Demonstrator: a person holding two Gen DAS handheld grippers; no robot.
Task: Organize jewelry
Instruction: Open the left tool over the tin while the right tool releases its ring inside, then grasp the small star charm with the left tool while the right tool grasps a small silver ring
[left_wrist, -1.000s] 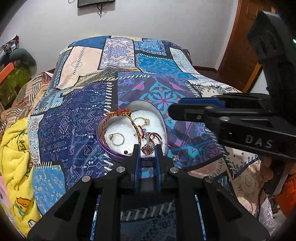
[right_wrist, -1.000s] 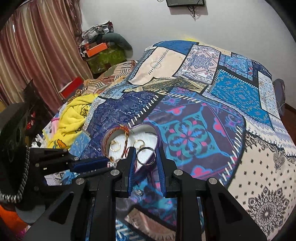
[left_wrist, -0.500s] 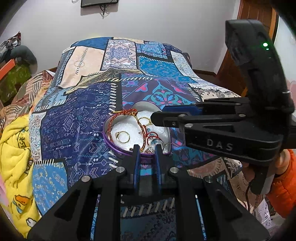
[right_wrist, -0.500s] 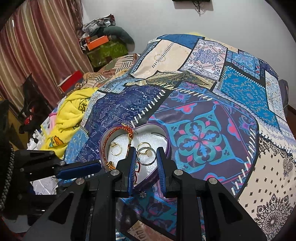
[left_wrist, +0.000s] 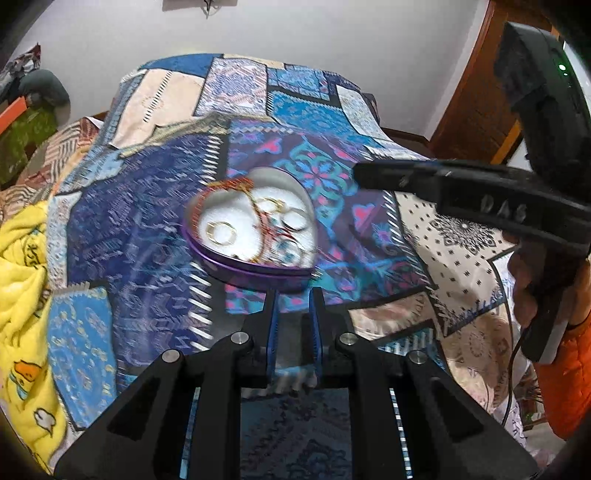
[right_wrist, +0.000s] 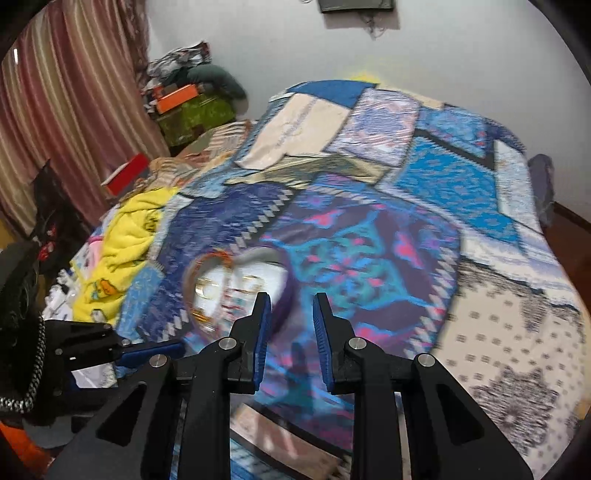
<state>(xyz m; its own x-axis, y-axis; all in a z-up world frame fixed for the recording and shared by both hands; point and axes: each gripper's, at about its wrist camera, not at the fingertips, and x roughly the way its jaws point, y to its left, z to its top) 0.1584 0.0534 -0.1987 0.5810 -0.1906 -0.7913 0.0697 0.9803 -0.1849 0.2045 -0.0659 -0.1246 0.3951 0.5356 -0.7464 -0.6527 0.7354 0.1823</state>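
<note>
A purple heart-shaped box (left_wrist: 236, 266) with white lining lies on the patchwork bedspread (left_wrist: 147, 206). In it are a gold ring (left_wrist: 221, 230), a red thread bracelet (left_wrist: 236, 182), a silver ring (left_wrist: 295, 218) and more small pieces, all blurred. My left gripper (left_wrist: 294, 299) hovers just short of the box's near wall, its jaws a narrow gap apart and holding nothing. My right gripper (right_wrist: 291, 306) is off the right side of the box (right_wrist: 286, 295), open and empty. It also reaches in from the right in the left wrist view (left_wrist: 360, 173). The left gripper (right_wrist: 162, 350) shows at lower left.
A yellow blanket (left_wrist: 22, 277) bunches at the bed's left edge. Clothes and an orange box (right_wrist: 177, 99) are piled in the far corner by a striped curtain (right_wrist: 55, 110). A wooden door (left_wrist: 476, 110) stands on the right. A hand with an orange sleeve (left_wrist: 532, 280) holds the right gripper.
The silver ring that was between my right gripper's fingers is gone from them, and that gripper has shifted right, off the box. My left gripper has drawn back from the box.
</note>
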